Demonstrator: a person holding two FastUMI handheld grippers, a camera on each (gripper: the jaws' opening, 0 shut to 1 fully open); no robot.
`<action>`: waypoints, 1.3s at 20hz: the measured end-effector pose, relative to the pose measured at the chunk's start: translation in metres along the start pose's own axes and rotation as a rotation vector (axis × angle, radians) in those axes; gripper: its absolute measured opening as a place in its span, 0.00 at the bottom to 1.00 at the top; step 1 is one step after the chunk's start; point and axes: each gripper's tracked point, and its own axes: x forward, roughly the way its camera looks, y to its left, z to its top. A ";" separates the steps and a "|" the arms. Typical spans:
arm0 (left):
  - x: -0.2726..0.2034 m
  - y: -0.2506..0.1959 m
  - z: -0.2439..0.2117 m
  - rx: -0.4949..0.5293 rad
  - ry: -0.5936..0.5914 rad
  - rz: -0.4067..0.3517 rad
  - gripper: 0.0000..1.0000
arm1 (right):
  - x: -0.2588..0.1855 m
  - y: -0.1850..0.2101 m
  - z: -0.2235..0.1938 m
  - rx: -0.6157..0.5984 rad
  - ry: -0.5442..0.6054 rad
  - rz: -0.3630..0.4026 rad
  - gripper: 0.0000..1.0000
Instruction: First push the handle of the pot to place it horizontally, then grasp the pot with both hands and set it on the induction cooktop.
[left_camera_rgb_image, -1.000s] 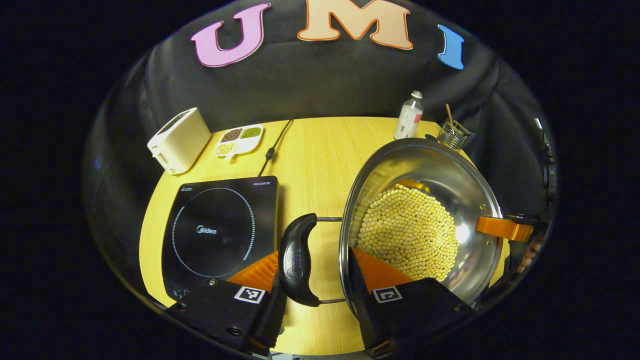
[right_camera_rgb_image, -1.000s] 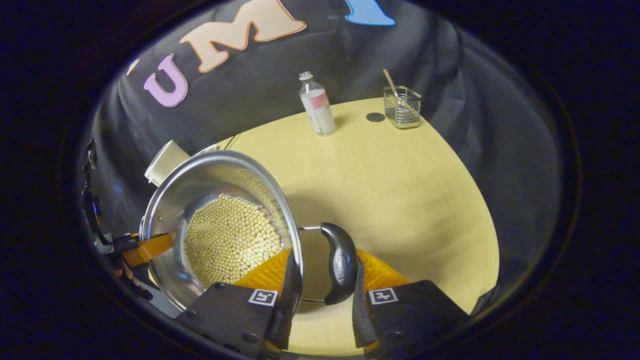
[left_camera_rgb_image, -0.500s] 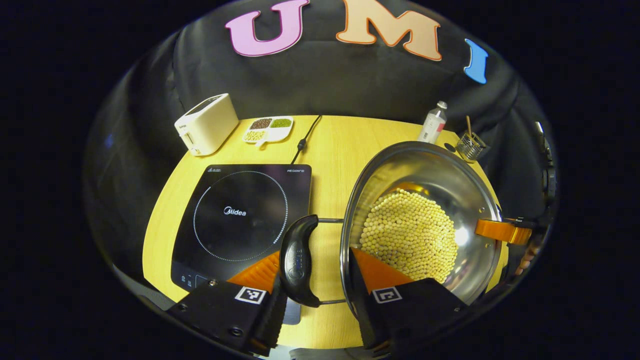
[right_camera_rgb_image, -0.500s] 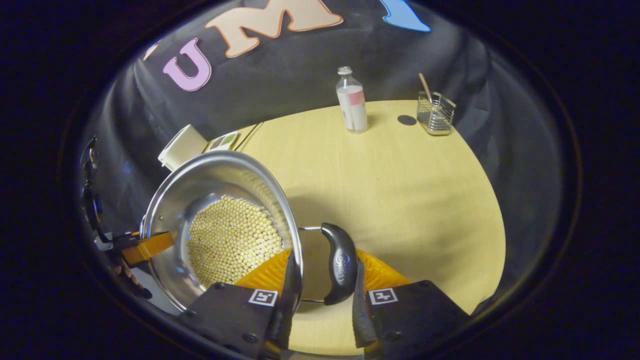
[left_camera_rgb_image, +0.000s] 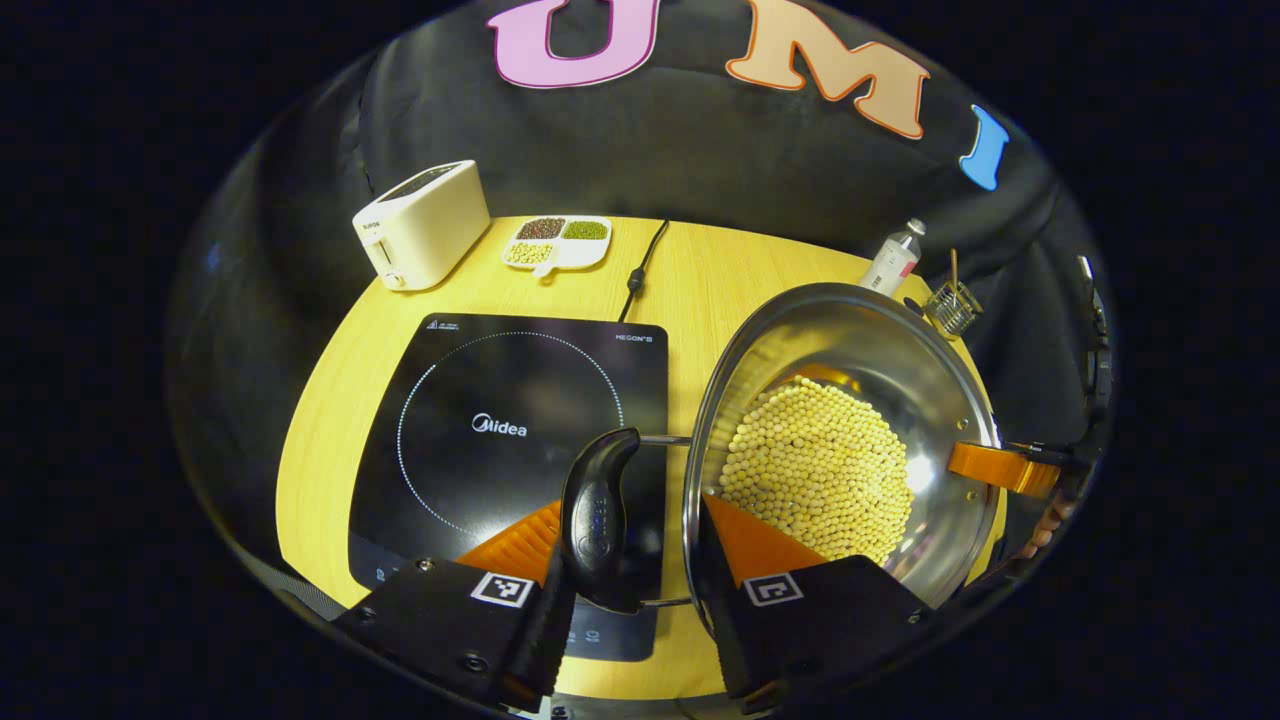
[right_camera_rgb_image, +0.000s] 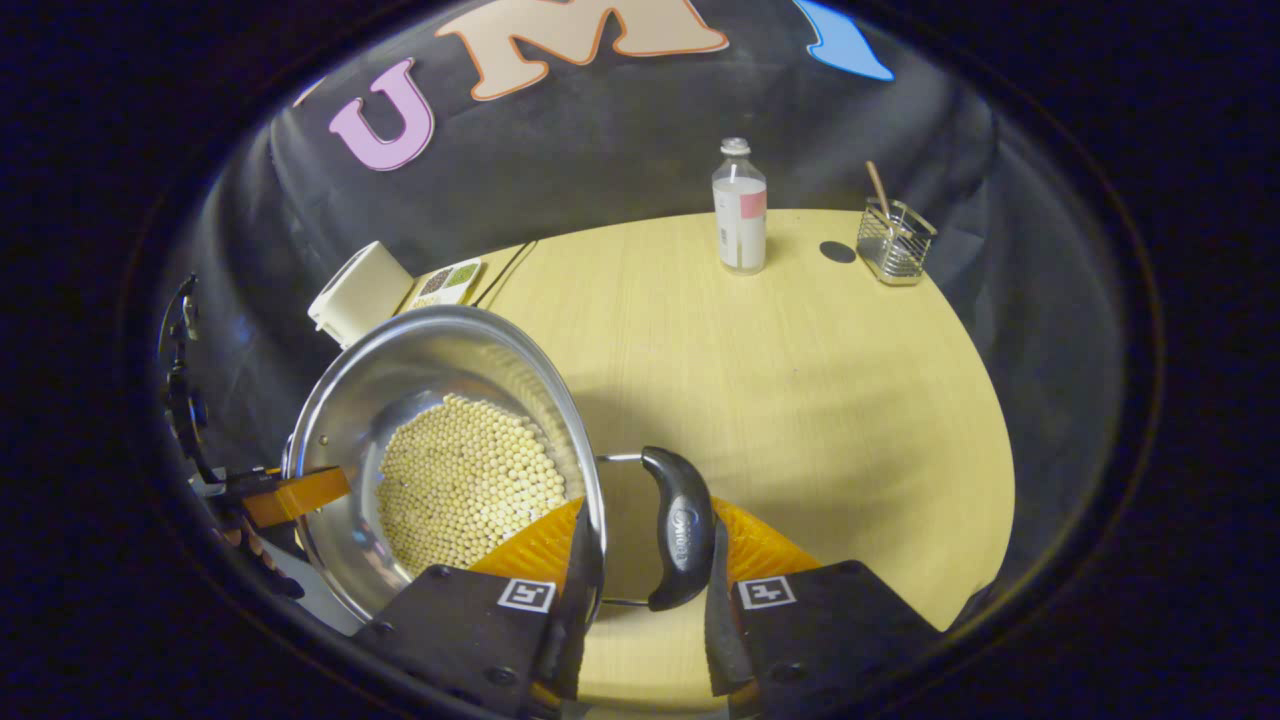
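Both grippers, left gripper (left_camera_rgb_image: 632, 560) and right gripper (right_camera_rgb_image: 642, 560), stayed clamped on the pot (left_camera_rgb_image: 850, 400) handles; the induction cooktop (left_camera_rgb_image: 500, 420) had drawn nearer, so transfer was under way.

Your pot (left_camera_rgb_image: 900, 340) is a shiny steel one, open-topped, its bottom covered by a layer of small pale yellow beans (left_camera_rgb_image: 815, 470). It has two black curved handles on thin wire brackets, both lying out sideways from the rim. You see one handle (left_camera_rgb_image: 598, 520) in the left gripper view, hanging over the near right corner of the induction cooktop (left_camera_rgb_image: 510, 430), and the opposite handle (right_camera_rgb_image: 680, 525) in the right gripper view, above the bare table (right_camera_rgb_image: 800, 390). The pot body itself is to the right of the cooktop, not over its ring. The cooktop is a flat black glass slab with a dotted white circle, lying flat on the yellow wooden table.
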 end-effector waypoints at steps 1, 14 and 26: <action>0.000 0.008 0.003 0.002 0.003 -0.012 0.61 | 0.000 0.009 0.000 0.002 0.000 -0.009 0.46; 0.025 0.116 0.022 0.028 0.039 -0.120 0.61 | 0.012 0.116 -0.013 0.033 0.019 -0.118 0.51; 0.047 0.186 0.025 0.011 0.067 -0.111 0.62 | 0.046 0.177 -0.019 0.016 0.055 -0.124 0.46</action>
